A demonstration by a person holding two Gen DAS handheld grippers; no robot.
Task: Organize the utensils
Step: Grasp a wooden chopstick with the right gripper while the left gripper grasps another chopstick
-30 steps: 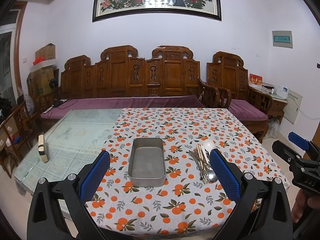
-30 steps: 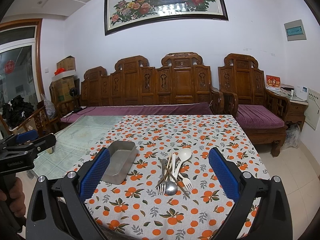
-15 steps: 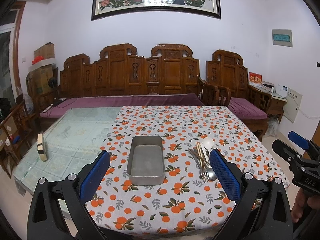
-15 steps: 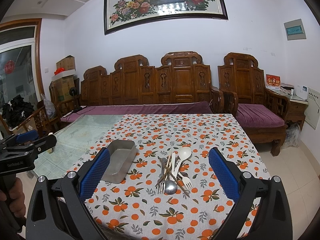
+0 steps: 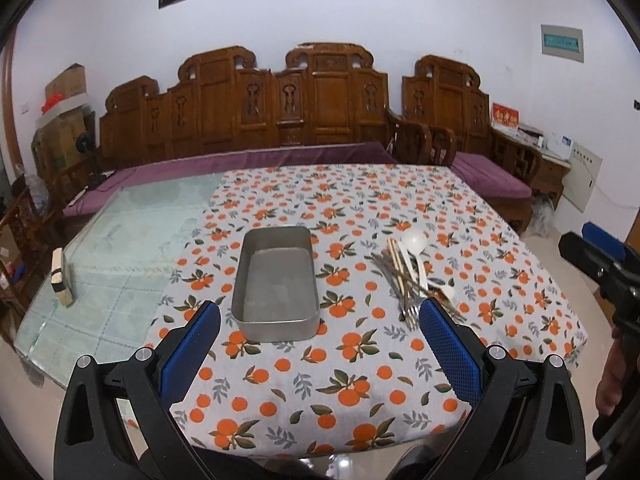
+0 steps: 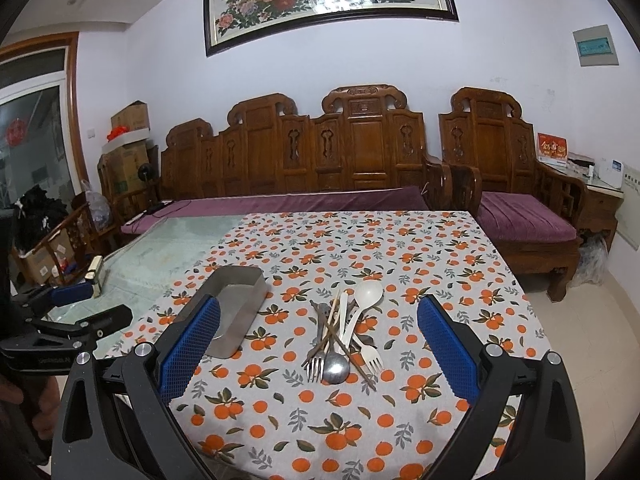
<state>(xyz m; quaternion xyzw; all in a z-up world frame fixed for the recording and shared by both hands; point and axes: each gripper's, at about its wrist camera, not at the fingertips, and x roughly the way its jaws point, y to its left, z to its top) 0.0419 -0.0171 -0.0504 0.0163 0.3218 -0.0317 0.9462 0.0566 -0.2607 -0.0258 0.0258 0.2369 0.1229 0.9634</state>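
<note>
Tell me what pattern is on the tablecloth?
Oranges with leaves on a pale tablecloth, clearest in the right wrist view.

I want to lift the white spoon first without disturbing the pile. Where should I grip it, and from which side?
Probably grip the white spoon just below its bowl, at the far end of the pile, which lies clear. Come from above with the right hand-held gripper, jaws across the handle; nearer down, chopsticks cross the handle.

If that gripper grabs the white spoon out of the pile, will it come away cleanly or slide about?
The white spoon looks like thin plastic, so probably light and a little bendy. Its smooth handle may slip between the pads. It lies crossed with chopsticks and a metal fork, so lifting it would likely drag or scatter them. The right hand-held gripper is open, not yet touching it.
</note>
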